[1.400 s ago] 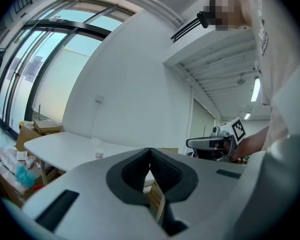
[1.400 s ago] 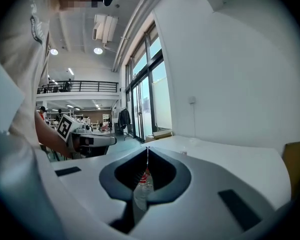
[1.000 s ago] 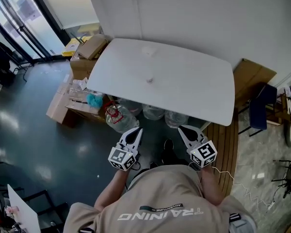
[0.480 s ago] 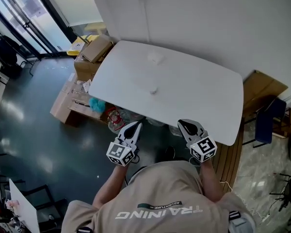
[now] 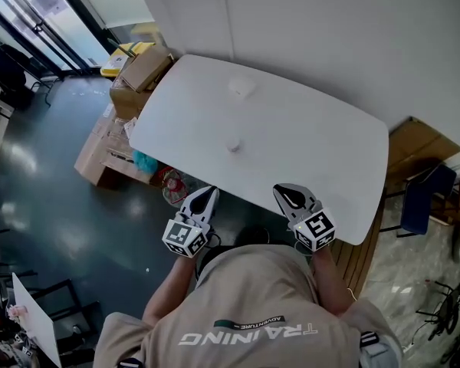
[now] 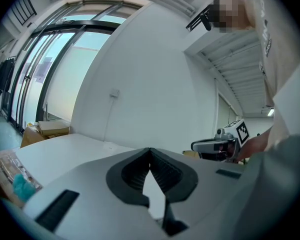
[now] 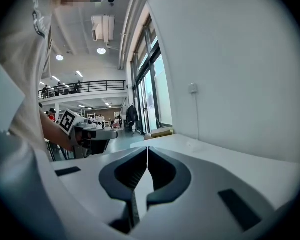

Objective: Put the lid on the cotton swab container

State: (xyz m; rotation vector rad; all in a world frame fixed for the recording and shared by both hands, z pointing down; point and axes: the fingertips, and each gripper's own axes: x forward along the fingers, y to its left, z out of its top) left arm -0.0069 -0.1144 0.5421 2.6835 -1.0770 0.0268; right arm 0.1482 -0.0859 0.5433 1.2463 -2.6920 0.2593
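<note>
In the head view a white table (image 5: 314, 152) carries two small things. A small whitish object (image 5: 234, 145) stands near the table's middle, and a pale round one (image 5: 242, 87) lies by the far edge. Both are too small to tell which is the cotton swab container and which the lid. My left gripper (image 5: 209, 193) hangs at the table's near edge, shut and empty. Further right my right gripper (image 5: 282, 191) is over the near edge, also shut on nothing. In each gripper view the jaws meet at the tips: left gripper (image 6: 150, 149), right gripper (image 7: 147, 148).
Cardboard boxes (image 5: 142, 69) stand at the table's far left corner, with more boxes and packets (image 5: 107, 153) on the dark floor. A bottle (image 5: 173, 187) lies under the near edge. A dark chair (image 5: 422, 199) is on the right. A white wall runs behind the table.
The person has come closer to the table. Both grippers have moved forward, from over the floor up to the table's near edge, and both stay shut.
</note>
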